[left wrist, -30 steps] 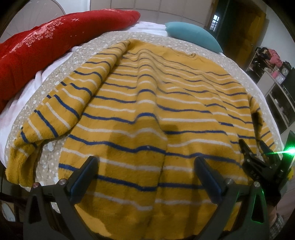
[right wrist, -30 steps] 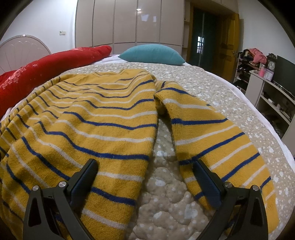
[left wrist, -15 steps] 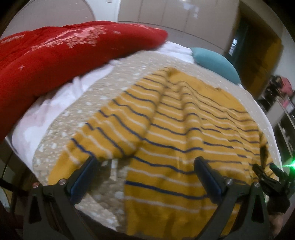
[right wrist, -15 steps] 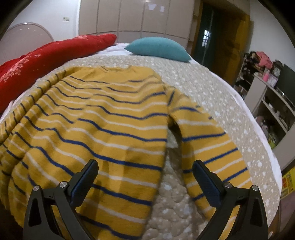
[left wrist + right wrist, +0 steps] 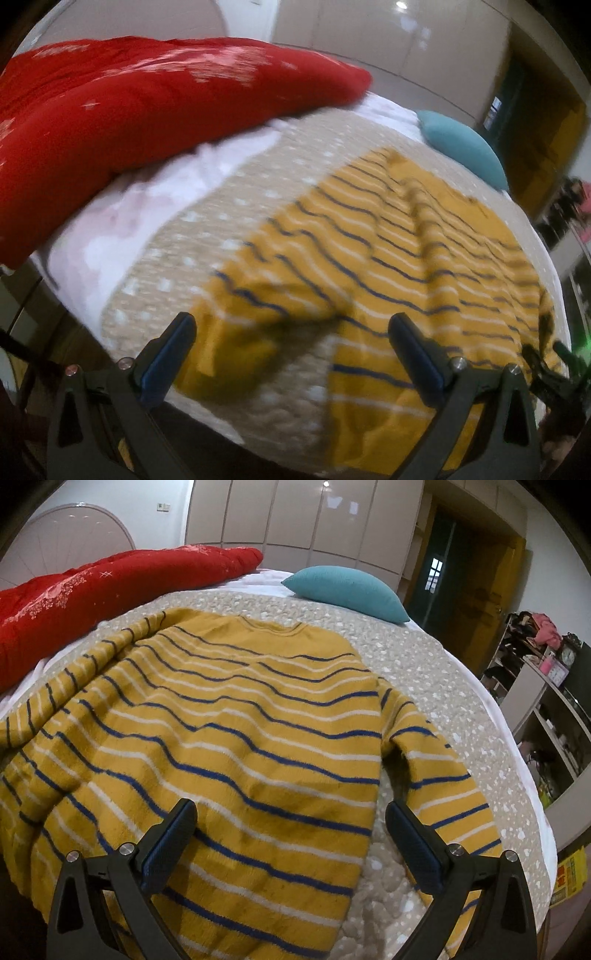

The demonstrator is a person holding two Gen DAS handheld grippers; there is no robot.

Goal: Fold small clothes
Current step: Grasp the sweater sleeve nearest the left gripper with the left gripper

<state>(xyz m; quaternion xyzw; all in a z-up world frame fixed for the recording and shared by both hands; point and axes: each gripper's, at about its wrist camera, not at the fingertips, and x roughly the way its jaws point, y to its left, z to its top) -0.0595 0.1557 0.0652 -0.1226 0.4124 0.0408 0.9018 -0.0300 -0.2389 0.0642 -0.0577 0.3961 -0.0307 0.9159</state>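
The wide bed under its beige quilted cover with white flecks point(image 5: 436, 672) fills both views, and the mustard-yellow knitted sweater with navy and white stripes point(image 5: 236, 716) lies spread flat across the middle of it, neckline toward the top of the frame, hem toward the bottom. Along the upper left sits the long red padded quilt point(image 5: 140, 110), and the teal cushion point(image 5: 347, 590) rests at the upper centre of the right wrist view, well apart from the sweater.

What has changed is mostly the left side. A second ago the left wrist view looked squarely over the sweater's body; now it has swung to the left, so the red quilt takes up the upper left of its frame and the sweater's left sleeve point(image 5: 258, 306) lies at lower centre, its cuff bunched near the bed's edge. The left gripper point(image 5: 291, 354) has its jaws spread wide with nothing between them, and that cuff sits just ahead of them. The view is smeared with motion, so I cannot tell whether a finger touches the knit.

The right gripper point(image 5: 290, 834), also wide and empty, has shifted from framing the right sleeve point(image 5: 439, 775) to hovering over the lower body, the sleeve now at lower right.

To me this reads as lining up on the sleeves: no fold is made yet, and the left sleeve looks like the first thing to be taken and brought inward.
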